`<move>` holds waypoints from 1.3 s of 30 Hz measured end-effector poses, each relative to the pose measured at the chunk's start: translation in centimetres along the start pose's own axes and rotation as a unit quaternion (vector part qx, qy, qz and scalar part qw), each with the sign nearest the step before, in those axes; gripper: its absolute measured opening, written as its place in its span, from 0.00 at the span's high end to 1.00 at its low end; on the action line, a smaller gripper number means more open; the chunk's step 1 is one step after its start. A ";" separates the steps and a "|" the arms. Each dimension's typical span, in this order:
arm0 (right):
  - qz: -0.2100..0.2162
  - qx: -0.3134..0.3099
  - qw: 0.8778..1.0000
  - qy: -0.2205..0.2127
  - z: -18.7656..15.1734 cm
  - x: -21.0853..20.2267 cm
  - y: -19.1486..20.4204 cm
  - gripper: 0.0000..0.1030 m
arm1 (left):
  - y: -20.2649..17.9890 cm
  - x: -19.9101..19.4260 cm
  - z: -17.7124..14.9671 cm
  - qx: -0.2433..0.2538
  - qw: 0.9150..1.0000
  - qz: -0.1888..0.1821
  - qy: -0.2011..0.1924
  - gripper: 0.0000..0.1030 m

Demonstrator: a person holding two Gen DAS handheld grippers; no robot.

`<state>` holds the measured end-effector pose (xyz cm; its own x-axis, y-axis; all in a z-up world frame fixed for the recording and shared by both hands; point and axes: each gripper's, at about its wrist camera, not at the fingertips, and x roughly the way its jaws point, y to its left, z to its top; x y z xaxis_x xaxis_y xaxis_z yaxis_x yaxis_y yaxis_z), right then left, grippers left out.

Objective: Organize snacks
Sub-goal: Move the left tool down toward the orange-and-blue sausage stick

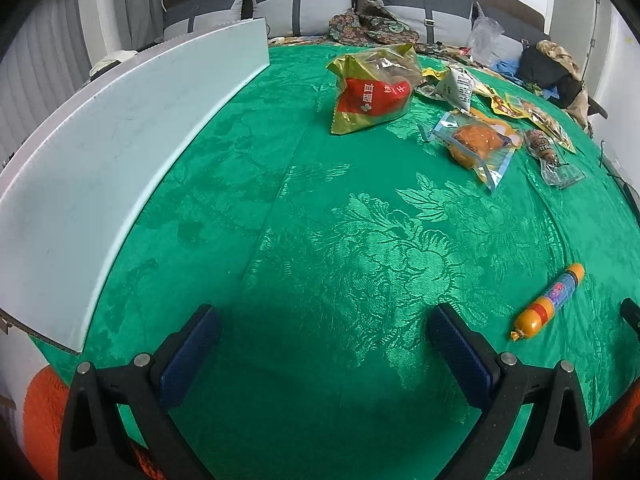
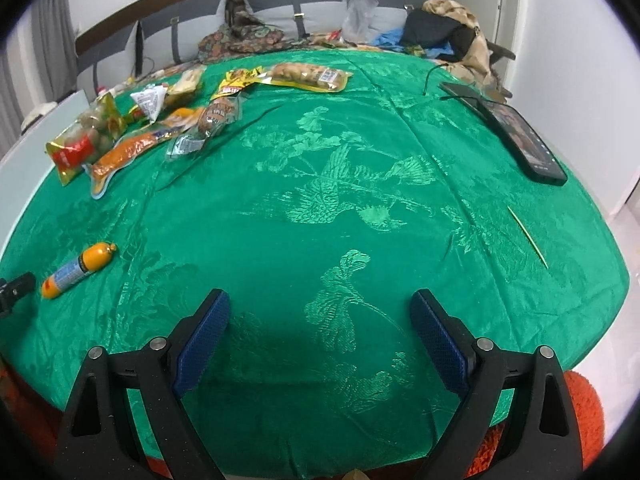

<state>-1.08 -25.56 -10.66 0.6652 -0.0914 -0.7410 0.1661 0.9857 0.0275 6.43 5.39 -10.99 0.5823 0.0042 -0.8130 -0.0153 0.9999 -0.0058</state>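
Observation:
Snack packs lie in a loose group on the far part of the green cloth point(image 1: 320, 220): a gold and red bag point(image 1: 372, 88) point(image 2: 82, 142), an orange pack in clear wrap point(image 1: 478, 142) point(image 2: 132, 150), a brown sausage pack point(image 1: 544, 148) point(image 2: 216, 118) and a long peanut pack point(image 2: 308, 76). An orange sausage stick point(image 1: 548, 300) point(image 2: 78, 266) lies alone, nearer, between the two grippers. My left gripper point(image 1: 324, 344) is open over bare cloth, left of the stick. My right gripper point(image 2: 320, 328) is open over bare cloth, well right of it.
A white box wall point(image 1: 120, 140) runs along the cloth's left side. A black phone point(image 2: 512, 132) with a cable and a thin wooden stick point(image 2: 528, 236) lie on the right. Cushions, clothes and a plastic bag point(image 2: 360, 12) pile up at the back. Orange fabric point(image 2: 580, 420) shows below the front edge.

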 end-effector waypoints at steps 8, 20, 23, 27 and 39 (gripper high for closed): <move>-0.001 0.003 1.000 -0.002 0.1 0.0 0.0 0.08 | 0.2 -0.1 0.0 0.012 1.000 -0.009 -0.001 0.00; -0.001 0.000 1.000 -0.001 0.0 0.0 0.1 0.08 | 0.3 0.0 0.0 0.020 1.000 -0.015 0.004 0.00; -0.002 -0.001 1.000 -0.002 0.0 0.0 0.1 0.08 | 0.3 -0.1 -0.1 0.022 1.000 -0.016 0.001 0.00; -0.003 -0.002 1.000 -0.003 0.0 0.0 0.1 0.08 | 0.4 -0.1 -0.2 0.025 1.000 -0.018 -0.002 0.00; -0.002 -0.004 1.000 0.003 0.1 0.0 0.2 0.08 | 0.1 -2.5 3.9 0.063 0.981 -0.180 0.024 0.00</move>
<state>-0.97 -25.40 -10.53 0.6608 -0.0947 -0.7446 0.1624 0.9865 0.0186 8.13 5.56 -6.66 0.4924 -0.3483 -0.7977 0.2875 0.9301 -0.2286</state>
